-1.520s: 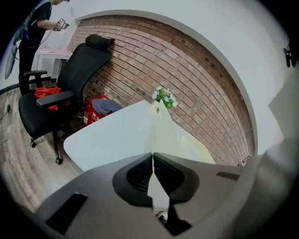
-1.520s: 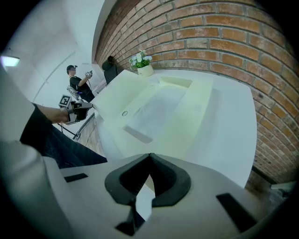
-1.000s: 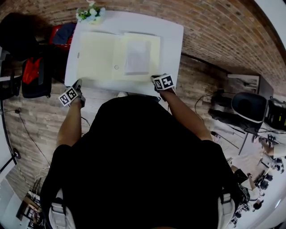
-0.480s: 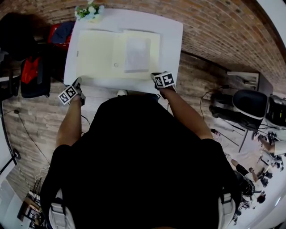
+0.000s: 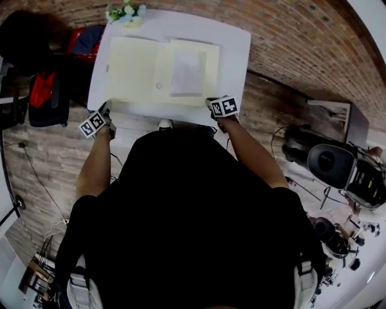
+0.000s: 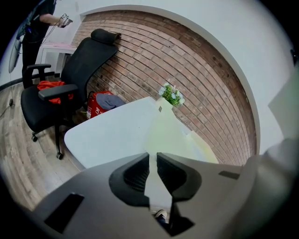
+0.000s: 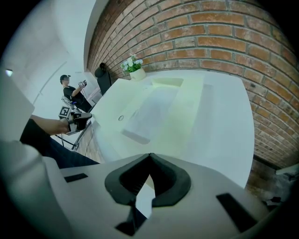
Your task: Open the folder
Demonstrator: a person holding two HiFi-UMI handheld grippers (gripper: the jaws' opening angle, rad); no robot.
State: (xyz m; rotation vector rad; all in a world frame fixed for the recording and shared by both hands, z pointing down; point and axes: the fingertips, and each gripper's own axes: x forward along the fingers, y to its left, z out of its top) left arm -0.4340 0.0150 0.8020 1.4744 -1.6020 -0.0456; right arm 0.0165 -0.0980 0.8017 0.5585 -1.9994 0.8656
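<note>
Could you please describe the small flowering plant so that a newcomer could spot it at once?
Find the white rectangular table against the red brick wall. At its far left corner, just beyond the open pale yellow folder, stands a small potted plant with green leaves and white flowers. It is the only upright, leafy thing there.

White table (image 6: 107,135), black chair (image 6: 84,65), brick wall (image 6: 196,70).

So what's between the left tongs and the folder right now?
Only bare white table, seen in the left gripper view; the left tongs, which have just been opening, empty, sit short of the folder.
</note>
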